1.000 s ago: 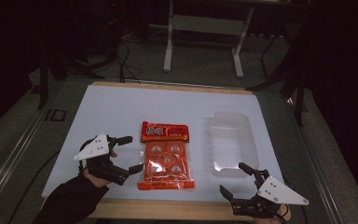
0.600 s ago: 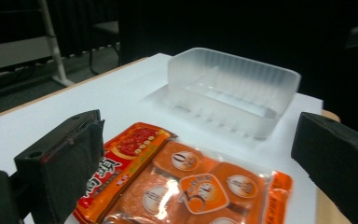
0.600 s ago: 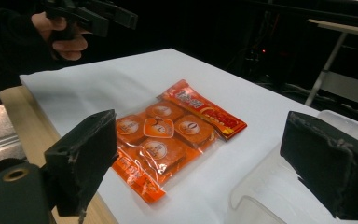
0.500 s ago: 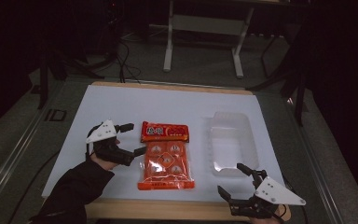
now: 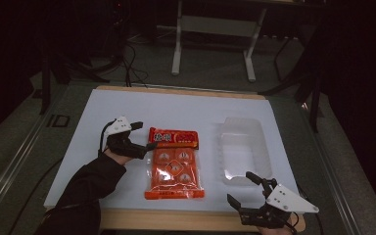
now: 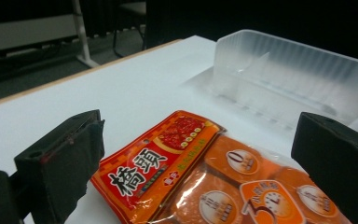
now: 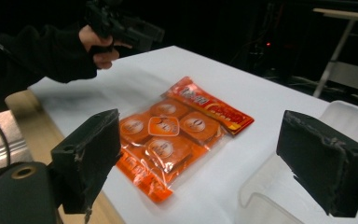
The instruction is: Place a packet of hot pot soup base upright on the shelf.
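**Two open grippers beside an orange snack bag**

An orange snack bag (image 5: 174, 163) lies flat on the white table (image 5: 186, 107), about in the middle. Its far end has a red band with big letters. The small writing on the round packs inside is too blurry to read.

The left gripper (image 5: 143, 136) is at the left of the bag, close to its far left corner. Its jaws are wide apart and hold nothing. One jaw tip is right at the bag's edge, but it is hard to tell if it touches. In the left gripper view the near end of the bag is cut off at the bottom.

The right gripper (image 5: 248, 188) is at the near right edge of the table, well apart from the bag. Its jaws are spread wide too, and empty. The hand that holds it is mostly cut off.

A clear plastic tray (image 5: 244, 151) sits to the right of the bag, just past the right gripper. It is see-through, so its edges are hard to make out.
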### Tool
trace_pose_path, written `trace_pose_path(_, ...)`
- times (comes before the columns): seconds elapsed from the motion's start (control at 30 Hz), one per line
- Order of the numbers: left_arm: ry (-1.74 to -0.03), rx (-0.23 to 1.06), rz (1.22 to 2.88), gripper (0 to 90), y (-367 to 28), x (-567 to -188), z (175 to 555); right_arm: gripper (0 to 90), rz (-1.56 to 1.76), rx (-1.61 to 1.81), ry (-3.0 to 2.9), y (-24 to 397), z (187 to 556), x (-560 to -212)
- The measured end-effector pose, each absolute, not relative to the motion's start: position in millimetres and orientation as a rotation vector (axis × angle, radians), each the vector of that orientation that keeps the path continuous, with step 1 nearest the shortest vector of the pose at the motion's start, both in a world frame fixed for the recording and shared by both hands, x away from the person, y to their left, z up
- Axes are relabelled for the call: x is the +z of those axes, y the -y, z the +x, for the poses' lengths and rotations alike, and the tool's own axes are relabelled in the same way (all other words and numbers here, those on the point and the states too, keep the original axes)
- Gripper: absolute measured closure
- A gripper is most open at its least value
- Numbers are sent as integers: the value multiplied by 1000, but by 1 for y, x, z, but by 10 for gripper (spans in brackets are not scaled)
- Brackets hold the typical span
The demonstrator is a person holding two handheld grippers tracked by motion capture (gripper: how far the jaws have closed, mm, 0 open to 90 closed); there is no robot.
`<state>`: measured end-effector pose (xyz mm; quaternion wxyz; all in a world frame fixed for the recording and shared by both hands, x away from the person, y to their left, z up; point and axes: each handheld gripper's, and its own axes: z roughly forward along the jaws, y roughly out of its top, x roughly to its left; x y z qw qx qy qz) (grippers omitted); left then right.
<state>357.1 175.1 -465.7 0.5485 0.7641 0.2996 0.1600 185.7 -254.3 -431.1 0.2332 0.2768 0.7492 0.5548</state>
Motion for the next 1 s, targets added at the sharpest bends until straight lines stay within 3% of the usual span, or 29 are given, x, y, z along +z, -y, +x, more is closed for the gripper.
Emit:
trace_pose_path(0.5, -935, 365, 1840, 102, -179, -503, 405, 136, 730, 1549, -2062, 252, 183, -430)
trace_pose_path(0.53, -954, 362, 1849, 155, -178, -507, 410, 136, 729, 1551, -2054, 253, 182, -430)
trace_pose_path(0.67, -993, 335, 1846, 211, -177, -514, 418, 137, 729, 1552, -2058, 253, 183, -431)
trace_pose_path(1.0, -1092, 308, 1952, 231, -166, -532, 436, 137, 724, 1547, -2071, 252, 183, -432)
